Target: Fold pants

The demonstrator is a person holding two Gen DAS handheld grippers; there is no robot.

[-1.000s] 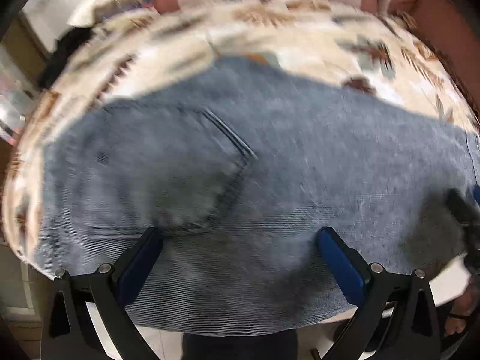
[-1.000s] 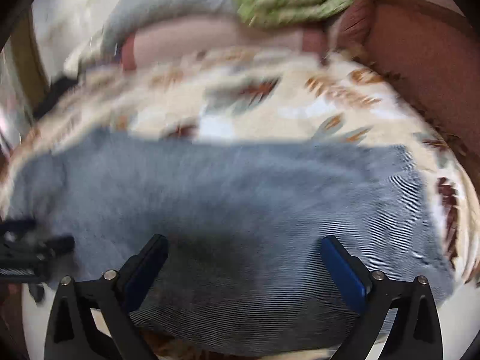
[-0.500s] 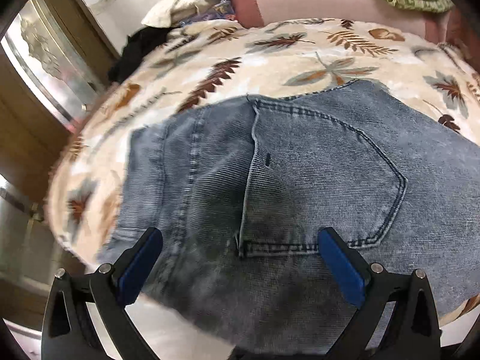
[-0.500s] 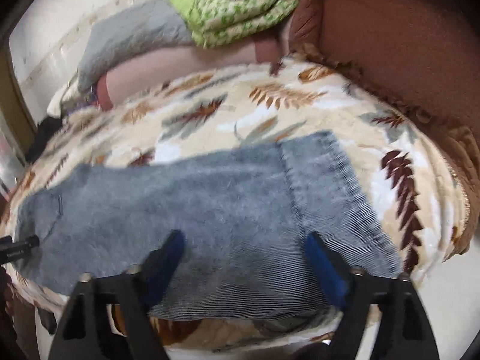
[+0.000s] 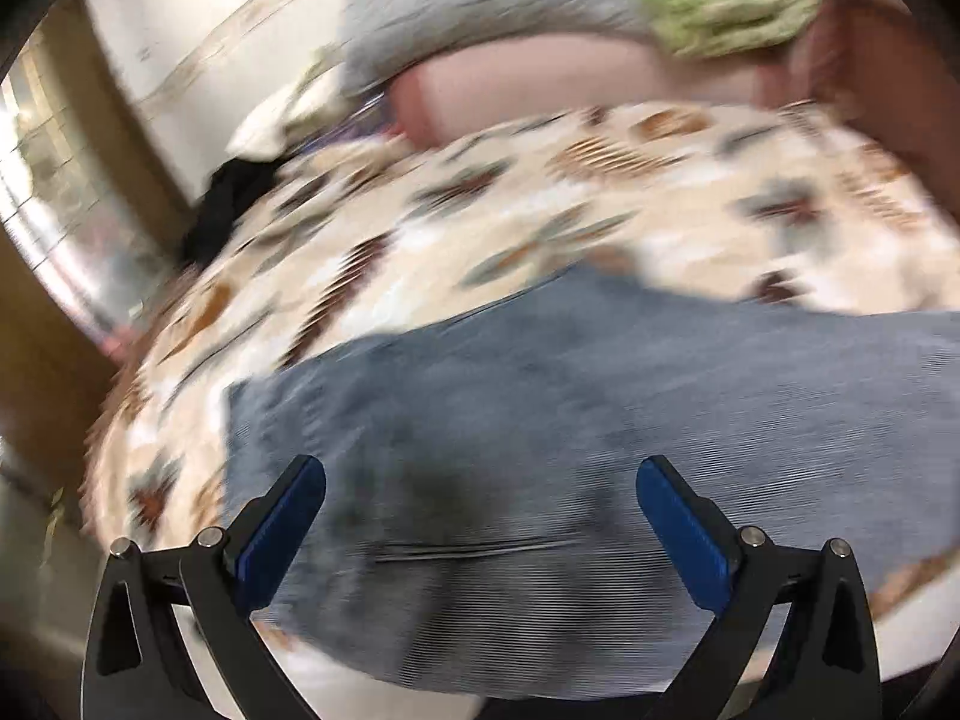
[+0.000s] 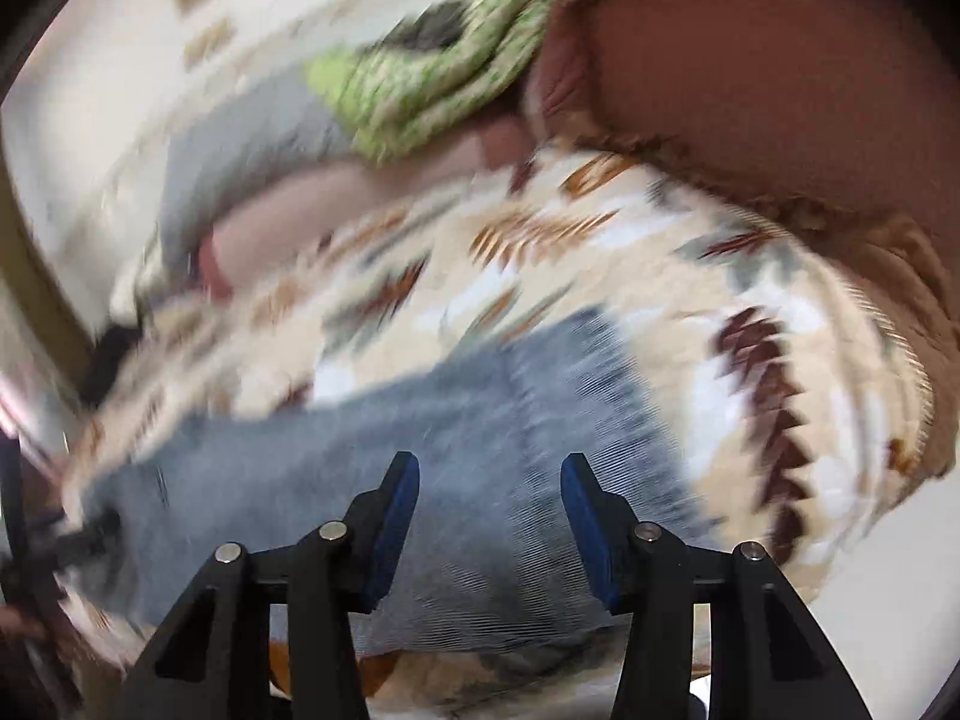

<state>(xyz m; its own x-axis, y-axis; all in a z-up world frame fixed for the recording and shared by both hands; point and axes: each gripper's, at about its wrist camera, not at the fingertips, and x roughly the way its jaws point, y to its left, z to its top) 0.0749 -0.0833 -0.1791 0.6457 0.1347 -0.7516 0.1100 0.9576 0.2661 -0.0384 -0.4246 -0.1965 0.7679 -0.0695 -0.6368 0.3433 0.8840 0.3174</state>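
Pants: washed blue-grey denim with fine ribbed streaks and a darker patch near the lower middle. Bedspread: cream ground printed with leaves in rust brown, dark maroon and grey-green. Folded cloth: lime green with a pale speckled print. Pillow: plain grey. Sofa: reddish brown. Left gripper and right gripper: black frames, blue pads.
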